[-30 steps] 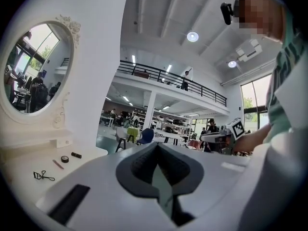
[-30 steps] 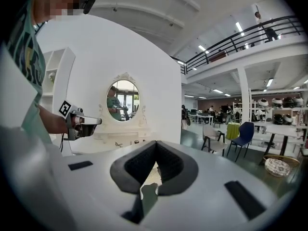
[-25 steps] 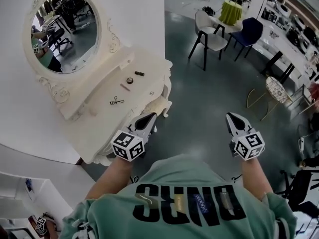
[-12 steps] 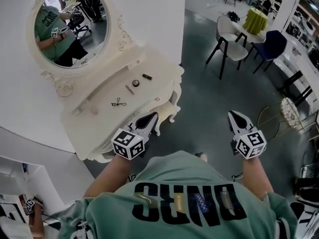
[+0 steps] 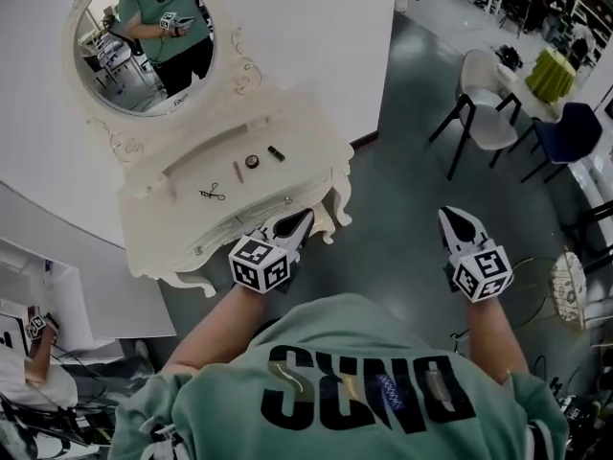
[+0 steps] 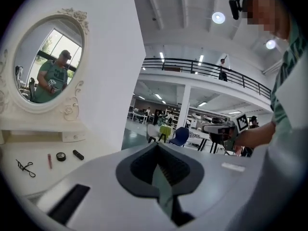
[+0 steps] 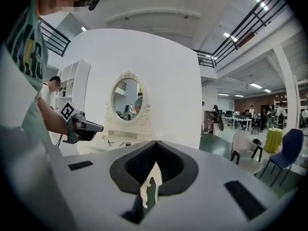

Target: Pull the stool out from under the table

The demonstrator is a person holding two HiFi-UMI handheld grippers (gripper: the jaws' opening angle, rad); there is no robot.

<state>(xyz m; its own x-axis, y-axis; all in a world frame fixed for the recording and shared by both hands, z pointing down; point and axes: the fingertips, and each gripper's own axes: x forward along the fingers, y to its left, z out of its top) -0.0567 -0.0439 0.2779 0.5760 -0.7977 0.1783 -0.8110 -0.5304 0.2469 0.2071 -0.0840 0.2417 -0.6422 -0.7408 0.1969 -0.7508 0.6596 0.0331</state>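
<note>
You've swung toward the table (image 5: 182, 233) (stool unseen beneath); your left gripper (image 5: 299, 222) sits nearer than the right gripper (image 5: 453, 222), all fingers closed, empty.

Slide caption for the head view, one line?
Green-shirted person faces a white dressing table with an oval mirror, left gripper and right gripper both shut and empty.

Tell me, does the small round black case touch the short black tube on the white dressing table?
Apart. The head view shows bare white tabletop between the round black case and the short black tube.
</note>
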